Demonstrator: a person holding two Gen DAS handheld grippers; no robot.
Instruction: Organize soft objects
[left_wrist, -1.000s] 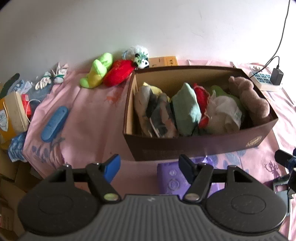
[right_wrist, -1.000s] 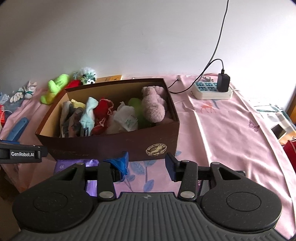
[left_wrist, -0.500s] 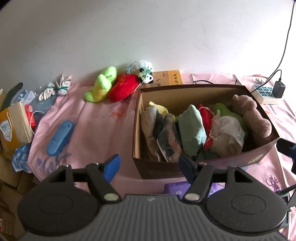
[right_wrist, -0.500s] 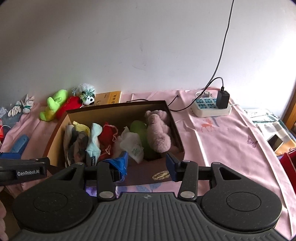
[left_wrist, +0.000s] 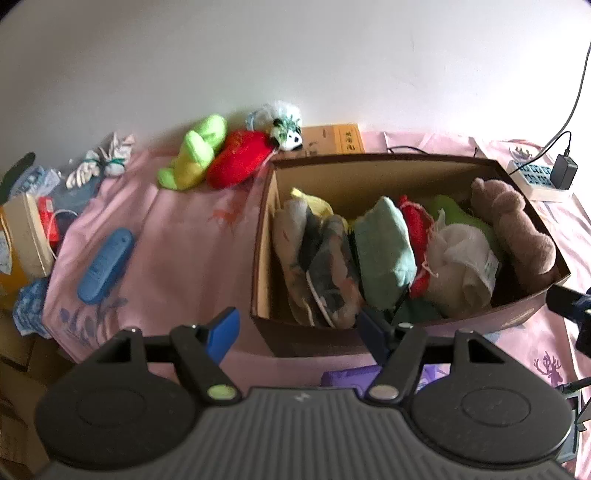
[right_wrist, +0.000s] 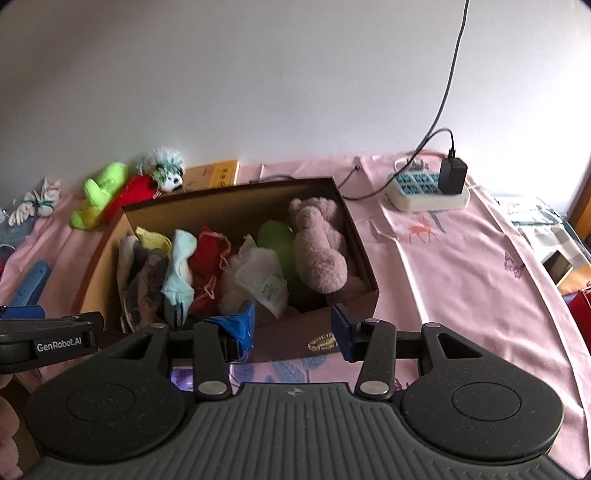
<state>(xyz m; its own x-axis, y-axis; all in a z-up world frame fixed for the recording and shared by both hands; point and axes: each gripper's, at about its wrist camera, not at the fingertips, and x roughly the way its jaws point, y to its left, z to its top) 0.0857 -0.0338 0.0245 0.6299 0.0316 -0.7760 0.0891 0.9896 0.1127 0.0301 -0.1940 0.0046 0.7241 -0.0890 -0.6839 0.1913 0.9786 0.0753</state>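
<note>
Pink printed cloth over the whole bed. Mid-bed, an open brown box packed with soft things. Along the back edge, by the wall: green plush, red plush touching it, small panda toy, yellow carton. At the back right corner, white power strip with a black charger plugged in. Toward the left edge, a blue flat case; at the back left corner, white knotted bundles. At the near edge, in front of the box, a purple packet, partly hidden.
</note>
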